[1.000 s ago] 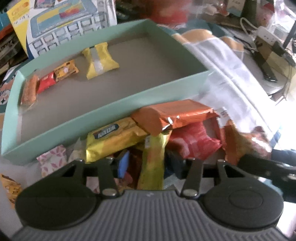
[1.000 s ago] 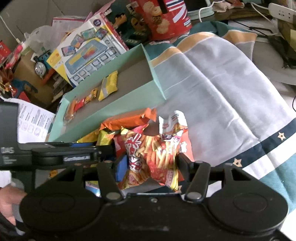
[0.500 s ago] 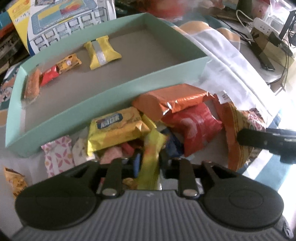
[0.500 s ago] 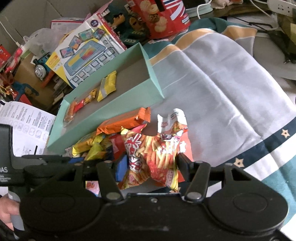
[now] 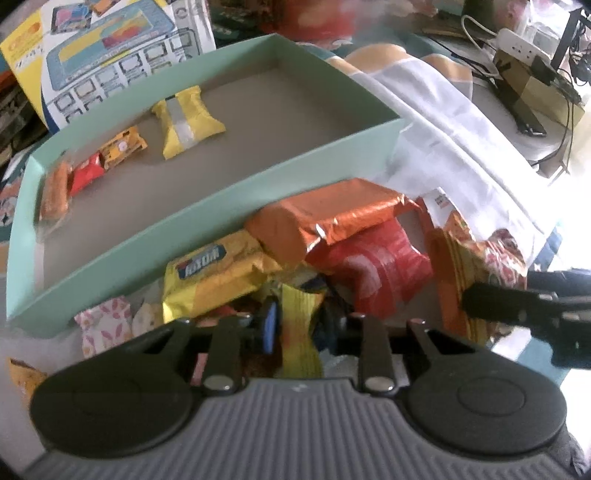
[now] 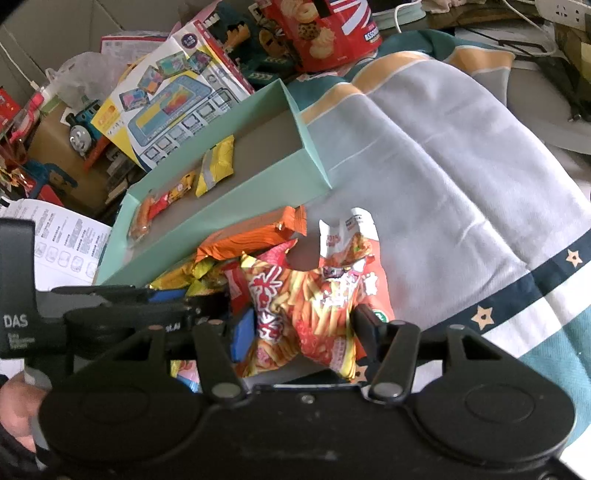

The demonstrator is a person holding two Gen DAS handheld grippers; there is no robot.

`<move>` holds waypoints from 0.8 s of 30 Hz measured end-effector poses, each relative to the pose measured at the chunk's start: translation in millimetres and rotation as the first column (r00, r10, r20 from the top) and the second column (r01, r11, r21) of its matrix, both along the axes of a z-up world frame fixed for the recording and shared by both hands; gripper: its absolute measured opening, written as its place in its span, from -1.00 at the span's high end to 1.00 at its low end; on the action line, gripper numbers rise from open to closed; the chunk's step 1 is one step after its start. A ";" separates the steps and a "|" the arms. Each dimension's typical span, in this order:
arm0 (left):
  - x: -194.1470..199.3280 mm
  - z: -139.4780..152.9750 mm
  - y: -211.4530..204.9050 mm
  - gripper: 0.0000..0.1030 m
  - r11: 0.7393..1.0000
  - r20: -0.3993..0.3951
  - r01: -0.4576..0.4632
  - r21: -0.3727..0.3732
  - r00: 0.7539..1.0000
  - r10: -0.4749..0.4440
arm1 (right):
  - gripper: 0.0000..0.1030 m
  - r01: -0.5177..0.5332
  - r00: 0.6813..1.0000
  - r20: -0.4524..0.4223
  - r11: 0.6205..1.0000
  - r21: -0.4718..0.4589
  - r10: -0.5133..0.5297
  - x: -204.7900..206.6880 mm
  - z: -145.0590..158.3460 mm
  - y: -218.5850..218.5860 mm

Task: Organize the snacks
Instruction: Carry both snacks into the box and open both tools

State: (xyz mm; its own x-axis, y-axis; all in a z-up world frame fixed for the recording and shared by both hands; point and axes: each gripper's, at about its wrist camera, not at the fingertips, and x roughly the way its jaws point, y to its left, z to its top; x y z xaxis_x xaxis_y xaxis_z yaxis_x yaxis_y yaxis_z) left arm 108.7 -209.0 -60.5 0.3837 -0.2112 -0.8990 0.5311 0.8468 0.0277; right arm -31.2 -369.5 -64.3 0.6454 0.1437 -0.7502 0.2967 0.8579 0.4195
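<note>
1. Left wrist view: left hand-held gripper (image 5: 297, 325) clamped tight on a thin yellow packet (image 5: 297, 332), which stands upright between the pads in the snack pile.
2. Pile lies on the cloth (image 5: 443, 122), just in front of the mint tray (image 5: 229, 206). On top: orange foil pack (image 5: 332, 218), gold biscuit pack (image 5: 210, 273), red pack (image 5: 376, 269).
3. Tray holds four snacks along its far side: a yellow pack (image 5: 186, 120), then a small orange one (image 5: 122, 146), a red one (image 5: 86, 173) and an orange one in the left corner (image 5: 55, 188).
4. Right wrist view: right hand-held gripper (image 6: 299, 328) about half open, pads pressed to both sides of a fries bag (image 6: 306, 306), bag crumpled between them, at the right edge of the pile.
5. Same view: left tool crosses low on the left; a hand (image 6: 14, 410) at the bottom-left corner.
6. Clutter behind the tray: toy box (image 6: 166, 107), red biscuit tin (image 6: 325, 29).
</note>
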 end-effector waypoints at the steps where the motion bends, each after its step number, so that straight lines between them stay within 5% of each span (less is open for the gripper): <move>1: -1.5 1.7 2.5 0.51 1.000 -0.006 0.001 -0.009 1.000 -0.001 | -0.10 -0.002 1.000 0.001 1.000 -0.004 0.002 0.4 1.2 -0.1; 9: -10.3 25.9 37.6 0.51 0.994 -0.031 -0.030 -0.104 0.999 0.027 | -0.10 -0.023 1.000 0.020 0.999 -0.039 0.024 6.8 20.0 9.0; 15: -5.6 61.2 78.5 0.51 0.978 0.030 -0.084 -0.192 0.995 0.092 | -0.10 -0.081 0.995 0.059 0.995 -0.059 0.085 38.1 46.5 32.6; 24: 73.7 78.3 160.3 0.51 0.943 0.131 -0.262 -0.206 0.948 0.292 | -0.10 -0.207 0.974 0.079 0.976 -0.065 0.211 144.8 72.6 94.7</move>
State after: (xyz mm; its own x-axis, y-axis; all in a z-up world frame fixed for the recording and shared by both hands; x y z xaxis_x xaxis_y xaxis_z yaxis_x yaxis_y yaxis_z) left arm 182.5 -48.7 17.9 0.5835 -0.2317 -0.7783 0.2764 0.9579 -0.0779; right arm 113.5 -274.8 8.3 0.6673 0.2418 -0.7044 0.0736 0.9198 0.3854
